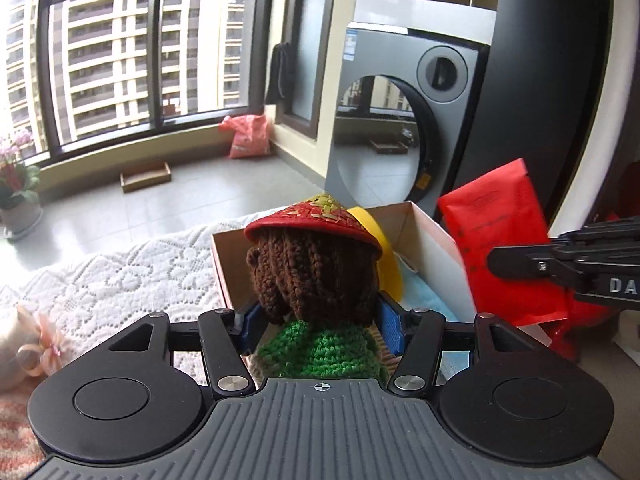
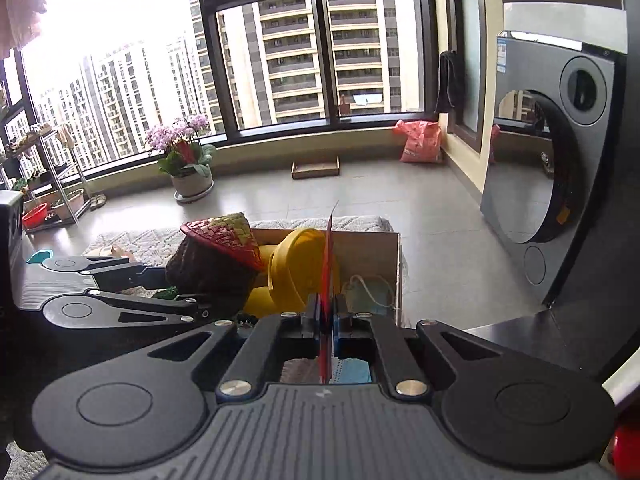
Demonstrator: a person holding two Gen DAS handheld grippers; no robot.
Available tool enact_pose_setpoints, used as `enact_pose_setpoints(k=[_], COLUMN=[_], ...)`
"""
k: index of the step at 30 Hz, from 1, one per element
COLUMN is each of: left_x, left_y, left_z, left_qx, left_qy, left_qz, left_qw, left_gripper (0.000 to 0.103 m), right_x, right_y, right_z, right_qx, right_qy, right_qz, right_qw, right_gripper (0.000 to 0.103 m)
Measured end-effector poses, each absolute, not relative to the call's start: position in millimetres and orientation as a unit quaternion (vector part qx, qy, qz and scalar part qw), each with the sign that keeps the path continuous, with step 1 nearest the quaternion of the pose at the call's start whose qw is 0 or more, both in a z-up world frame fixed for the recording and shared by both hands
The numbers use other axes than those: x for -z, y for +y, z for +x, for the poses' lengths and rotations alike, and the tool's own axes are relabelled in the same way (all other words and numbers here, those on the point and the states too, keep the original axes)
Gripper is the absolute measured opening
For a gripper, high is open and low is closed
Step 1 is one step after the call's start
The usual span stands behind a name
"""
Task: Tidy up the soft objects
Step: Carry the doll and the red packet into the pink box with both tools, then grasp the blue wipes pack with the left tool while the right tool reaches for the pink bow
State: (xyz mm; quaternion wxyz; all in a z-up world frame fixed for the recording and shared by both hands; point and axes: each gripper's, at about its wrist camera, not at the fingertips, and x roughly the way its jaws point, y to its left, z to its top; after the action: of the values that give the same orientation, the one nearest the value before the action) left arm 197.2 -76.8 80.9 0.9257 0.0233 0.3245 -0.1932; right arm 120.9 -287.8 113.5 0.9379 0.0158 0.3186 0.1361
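Behind everything, a grey front-loading washing machine [image 1: 404, 120] stands with its round door swung open, on a tiled floor below tall windows. Nearer, a white lace cloth [image 1: 132, 276] covers the surface, and on it sits an open cardboard box [image 1: 436, 248] with white inner walls. A yellow plush toy [image 2: 296, 276] fills the middle of the box, and a pale blue face mask [image 2: 370, 288] lies in its right part, beside the plush.

The left gripper [image 1: 318, 326] is closed halfway on a crocheted doll [image 1: 316, 280], its blue pads pressed against both sides of the doll at the neck, where the brown yarn hair meets the green knitted body. The doll is upright with its back to the left wrist camera; a red woven conical hat [image 1: 316, 220] with straw-coloured strips sits on its head. From the right wrist view the doll is over the left part of the box, the hat just beside the yellow plush; whether they touch cannot be told.

The right gripper [image 2: 327, 330] is clamped nearly flat on a thin red packet [image 1: 500, 232]. Seen edge-on from its own camera, the packet rises upright as a narrow red line; from the left it shows a flat, glossy rectangle just beside the right wall of the box.

A pink plush toy [image 1: 24, 348] with a ribbon bow lies on the cloth at far left, well apart from the box.
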Motion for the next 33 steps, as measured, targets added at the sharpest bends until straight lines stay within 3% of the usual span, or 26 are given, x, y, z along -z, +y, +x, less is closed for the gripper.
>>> enact_pose_setpoints(k=[1, 3, 7, 11, 17, 21, 28, 33], left_x=[-78.2, -75.2, -78.9, -87.7, -95.6, -93.8, -50.9, -19.6], left_y=[-78.7, -76.1, -56.7, -53.8, -5.7, 43.4, 150.7, 182.0], left_z=[201.3, 205.0, 199.6, 186.9, 177.2, 129.0, 62.2, 47.0], left_qx=[0.214, 0.237, 0.222, 0.174, 0.242, 0.147, -0.068, -0.059], left_qy=[0.346, 0.366, 0.334, 0.269, 0.258, 0.213, 0.231, 0.246], left_qz=[0.038, 0.036, 0.005, 0.028, -0.148, -0.154, -0.214, -0.245], left_qw=[0.913, 0.899, 0.916, 0.947, 0.924, 0.954, 0.947, 0.936], left_gripper=[0.062, 0.062, 0.063, 0.061, 0.061, 0.059, 0.059, 0.062], right_x=[-105.4, -92.5, -77.9, -71.4, -78.3, -78.0, -75.4, -86.7], right_y=[-281.8, -274.8, -268.0, -267.6, -272.6, -267.0, -211.9, -160.1], right_z=[134.6, 144.1, 129.2, 110.2, 92.2, 68.0, 38.3, 55.3], right_qx=[-0.149, -0.155, -0.176, -0.183, -0.172, -0.189, -0.206, -0.310], right_qy=[0.338, 0.348, 0.330, 0.327, 0.299, 0.275, 0.198, 0.285], right_qz=[0.015, 0.016, -0.001, -0.011, -0.008, -0.018, -0.068, -0.019], right_qw=[0.929, 0.924, 0.927, 0.927, 0.939, 0.942, 0.956, 0.907], right_gripper=[0.008, 0.020, 0.040, 0.042, 0.047, 0.061, 0.068, 0.071])
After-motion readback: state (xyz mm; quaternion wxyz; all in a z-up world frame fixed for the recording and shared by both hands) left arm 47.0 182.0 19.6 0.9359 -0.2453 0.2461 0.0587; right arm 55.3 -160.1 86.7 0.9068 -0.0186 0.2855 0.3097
